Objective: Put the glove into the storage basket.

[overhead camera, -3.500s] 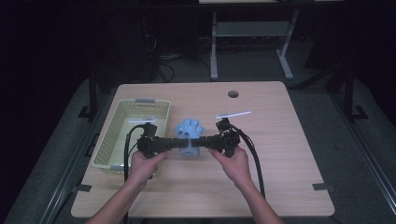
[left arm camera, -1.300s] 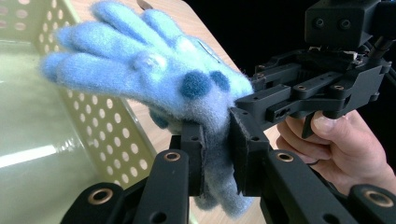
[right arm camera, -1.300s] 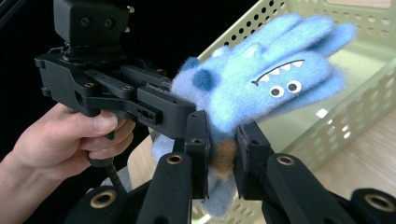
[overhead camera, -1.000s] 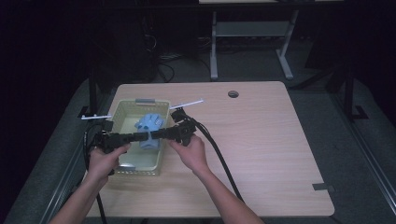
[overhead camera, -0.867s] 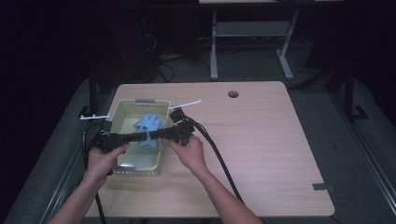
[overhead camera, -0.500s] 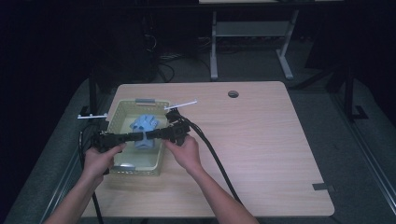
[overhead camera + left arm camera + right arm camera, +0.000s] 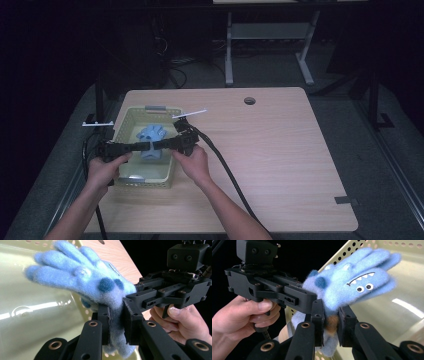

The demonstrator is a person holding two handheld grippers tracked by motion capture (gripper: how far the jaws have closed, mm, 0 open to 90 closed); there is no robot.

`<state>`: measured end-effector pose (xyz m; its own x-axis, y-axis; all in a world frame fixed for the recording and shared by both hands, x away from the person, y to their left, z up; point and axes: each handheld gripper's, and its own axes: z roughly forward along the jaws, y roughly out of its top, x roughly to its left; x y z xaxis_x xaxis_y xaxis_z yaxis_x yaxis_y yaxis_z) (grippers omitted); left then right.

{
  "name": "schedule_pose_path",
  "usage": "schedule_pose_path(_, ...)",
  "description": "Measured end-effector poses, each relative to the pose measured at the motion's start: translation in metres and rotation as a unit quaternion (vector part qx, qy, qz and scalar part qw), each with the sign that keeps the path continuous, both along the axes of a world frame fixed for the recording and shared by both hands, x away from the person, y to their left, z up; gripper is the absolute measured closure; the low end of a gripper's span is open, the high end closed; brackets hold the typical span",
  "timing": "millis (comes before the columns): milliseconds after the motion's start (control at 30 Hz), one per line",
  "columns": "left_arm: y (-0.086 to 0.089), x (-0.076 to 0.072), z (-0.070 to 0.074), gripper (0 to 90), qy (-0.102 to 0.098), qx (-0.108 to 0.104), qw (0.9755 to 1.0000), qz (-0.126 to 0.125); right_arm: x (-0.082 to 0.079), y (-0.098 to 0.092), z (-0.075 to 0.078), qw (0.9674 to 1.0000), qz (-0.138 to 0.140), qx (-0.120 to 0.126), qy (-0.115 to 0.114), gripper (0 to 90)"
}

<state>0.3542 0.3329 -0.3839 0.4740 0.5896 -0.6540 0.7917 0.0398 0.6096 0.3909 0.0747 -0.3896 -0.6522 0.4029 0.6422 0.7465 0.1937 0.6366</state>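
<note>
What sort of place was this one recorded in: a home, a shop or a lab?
Most likely a lab or recording workspace. A plain wooden desk with a cable hole stands on grey carpet in a dark room, with cables and a metal stand frame behind it. On the desk sits one pale green basket.

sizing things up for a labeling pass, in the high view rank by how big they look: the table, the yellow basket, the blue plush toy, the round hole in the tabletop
1. table
2. yellow basket
3. blue plush toy, part-hidden by the left gripper and right gripper clamping it
4. round hole
</note>
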Motion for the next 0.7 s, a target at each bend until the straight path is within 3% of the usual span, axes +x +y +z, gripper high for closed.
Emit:
schedule_pose_path(300,0.004,0.003,-0.003,78.2,0.014,0.018,0.9997,0.008,0.005,0.008,-0.007,0.9999,-0.002,-0.008,0.008,77.7)
schedule_pose_path(700,0.011,0.006,-0.007,78.9,0.015,0.039,0.9991,0.010,0.007,0.022,-0.012,0.9997,-0.001,-0.024,0.007,77.6)
